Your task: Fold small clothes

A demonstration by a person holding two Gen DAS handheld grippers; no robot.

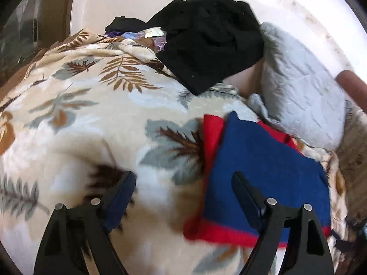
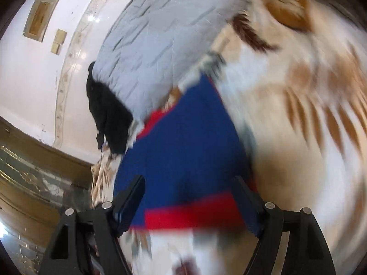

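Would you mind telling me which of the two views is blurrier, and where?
Right wrist view: heavy motion smear across the leaf-print blanket and the blue and red garment. Left wrist view: sharper at the black garment, blurred only near the left gripper.

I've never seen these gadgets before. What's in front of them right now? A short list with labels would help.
Surface: leaf-print blanket on a bed
Garment in work: blue and red cloth, lying folded flat on the blanket
Other laundry: black garment heaped farther back
Bedding: grey quilted pillow beside the blue and red cloth
Left gripper: fingers spread apart, holding nothing, above the blanket
Right gripper: fingers spread apart, over the blue and red cloth; contact unclear because of blur
Image quality: right wrist view is blurred
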